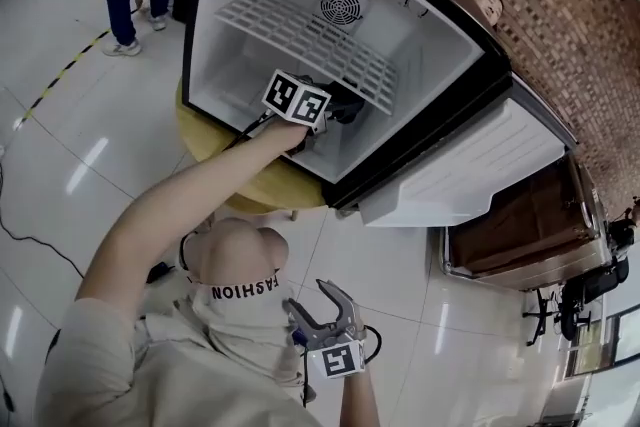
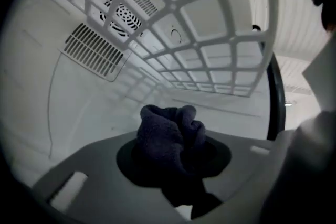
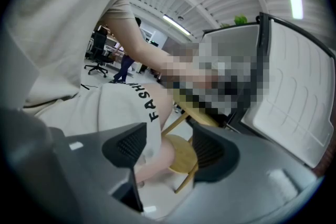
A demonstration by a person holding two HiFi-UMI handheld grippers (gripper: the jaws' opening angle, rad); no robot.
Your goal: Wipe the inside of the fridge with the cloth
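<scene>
Closest under the head camera was my right gripper (image 1: 318, 307), held low by my chest and well apart from the fridge (image 1: 440, 55). Further out, my left gripper (image 1: 330, 110) reached through the open front into the space under the wire shelf (image 1: 300, 35), with the dark cloth (image 1: 350, 105) bunched at its tip. So the left hand was the working one, by a wide margin.

In the left gripper view the jaws were clenched on the cloth, which stood up as a wad between them. The shelf ran overhead and the white back wall (image 2: 94, 107) lay straight ahead of the wad, apart from it as far as I could judge. The vent grille (image 2: 94, 51) sat higher on that wall. Whether the cloth touched the fridge floor I could not tell. I judged the next stroke needed a push forward or down to make contact.

In the right gripper view the jaws stood released and empty, with only a yellow stool (image 3: 184, 157) and my clothing showing past them.
</scene>
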